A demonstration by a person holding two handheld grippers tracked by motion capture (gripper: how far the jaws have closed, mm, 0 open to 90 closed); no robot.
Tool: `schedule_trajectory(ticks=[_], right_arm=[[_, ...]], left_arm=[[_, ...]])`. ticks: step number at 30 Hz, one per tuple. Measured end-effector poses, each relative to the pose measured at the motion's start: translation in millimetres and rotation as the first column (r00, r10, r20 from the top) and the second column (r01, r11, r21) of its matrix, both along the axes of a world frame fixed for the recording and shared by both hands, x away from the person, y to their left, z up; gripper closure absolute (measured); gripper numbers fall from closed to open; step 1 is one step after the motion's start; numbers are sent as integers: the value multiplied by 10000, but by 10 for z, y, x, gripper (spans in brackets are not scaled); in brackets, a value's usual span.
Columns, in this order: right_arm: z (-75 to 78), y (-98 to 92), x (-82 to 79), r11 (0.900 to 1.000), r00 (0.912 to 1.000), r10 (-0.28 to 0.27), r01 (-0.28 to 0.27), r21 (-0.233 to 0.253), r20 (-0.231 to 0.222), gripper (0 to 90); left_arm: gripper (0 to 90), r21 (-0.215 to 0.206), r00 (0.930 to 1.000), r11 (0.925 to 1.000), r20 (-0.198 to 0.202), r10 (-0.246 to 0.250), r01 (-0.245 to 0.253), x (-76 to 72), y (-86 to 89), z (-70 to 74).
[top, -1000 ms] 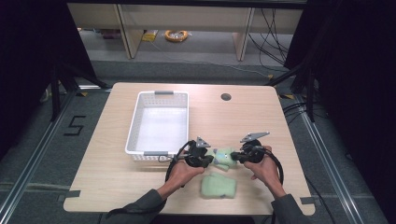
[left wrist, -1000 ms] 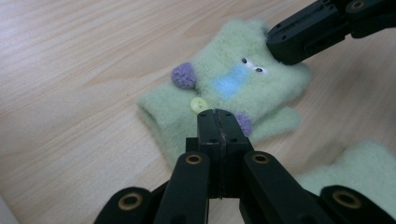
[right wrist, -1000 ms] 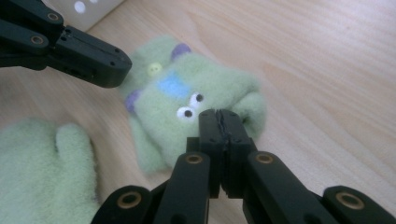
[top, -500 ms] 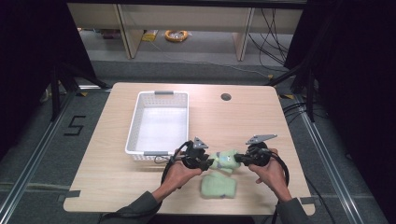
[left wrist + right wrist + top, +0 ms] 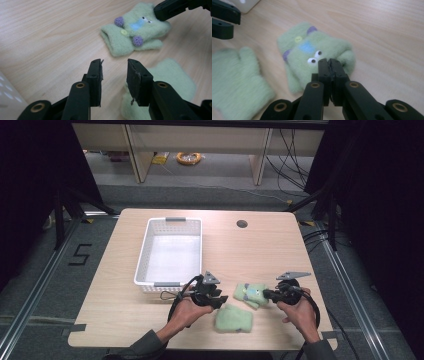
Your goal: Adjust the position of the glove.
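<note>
Table (image 5: 150,320): pale wood, grey floor and shelving beyond | basket (image 5: 170,251) at left-centre | faced mitten (image 5: 251,293) near front edge, plain mitten (image 5: 233,319) just beside | left gripper (image 5: 114,71): fingers parted over bare wood | right gripper (image 5: 329,65): fingers pressed together at faced mitten's tip; whether they pinch it, cannot tell | right gripper view shows eyes, buttons.

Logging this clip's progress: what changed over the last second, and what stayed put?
The right gripper drew slightly rightward off the decorated mitten, jaws shut at its tip. The left gripper is open beside it. The plain mitten and white basket stayed put.
</note>
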State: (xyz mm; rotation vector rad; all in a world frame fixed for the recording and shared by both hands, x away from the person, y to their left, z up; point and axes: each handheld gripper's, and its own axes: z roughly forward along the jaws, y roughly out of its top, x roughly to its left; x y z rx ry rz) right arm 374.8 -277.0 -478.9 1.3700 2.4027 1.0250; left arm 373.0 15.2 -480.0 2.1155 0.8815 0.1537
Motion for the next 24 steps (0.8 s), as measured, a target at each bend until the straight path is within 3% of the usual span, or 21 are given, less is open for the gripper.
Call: schedule_trajectory(ticks=[1,3,4,6,7,8,9,12,14,16,17,18,19,20,23,24], right_arm=[[9,22,-78,9998,10000,-60,60,171,-34,879],[8,58,-231,9993,9992,381,-380,68,-120,886],[8,58,-231,9993,9992,381,-380,68,-120,886],[-3,120,-320,9994,9986,261,-250,235,-459,804],[37,128,-345,9991,9981,411,-416,-115,-449,793],[37,128,-345,9991,9981,411,-416,-115,-449,793],[102,157,-316,9937,9935,1012,-984,-533,514,760],[186,170,-213,9869,9879,1389,-1323,-923,687,717],[214,202,-52,9693,9707,2201,-2065,-1336,966,705],[208,276,95,9397,9514,2940,-2700,-2101,921,674],[209,317,144,9285,9473,3088,-2808,-2429,855,649],[205,361,185,9174,9451,3228,-2993,-2624,507,636],[185,445,241,8913,9304,3662,-3463,-2928,143,628],[185,445,241,8913,9304,3662,-3463,-2928,143,628],[151,493,278,8562,9003,4352,-4175,-3043,-106,619],[142,507,288,8295,8827,4677,-4559,-3228,-448,608]], left_arm=[[626,-47,10000,10000,-11,16,-17,-18,-2,4],[617,-46,9999,9999,-34,-158,158,-67,-2,12],[614,-46,9999,9999,-34,-158,158,-67,-2,12],[609,-84,9998,9998,-47,-202,201,-97,-1,18],[608,-84,9998,9998,-47,-202,201,-97,-1,18],[608,-88,9998,9998,-67,-179,178,-106,2,21],[606,-15,9997,9998,-40,-221,221,-103,10,21],[604,-5,9998,9999,-62,-167,167,-99,5,11],[603,21,9998,9998,-58,-180,180,-104,8,6],[602,2,9998,9998,-22,-191,191,-114,19,5],[602,1,9998,9998,-40,-192,192,-121,28,5],[600,-34,9998,9998,-39,-198,198,-126,36,4],[598,-4,9997,9997,-22,-252,252,-132,65,7],[597,-4,9997,9997,-22,-252,252,-132,65,7],[597,1,9999,9999,-23,-165,165,-142,107,14],[596,-89,9999,9999,-32,-121,120,-152,136,17]])
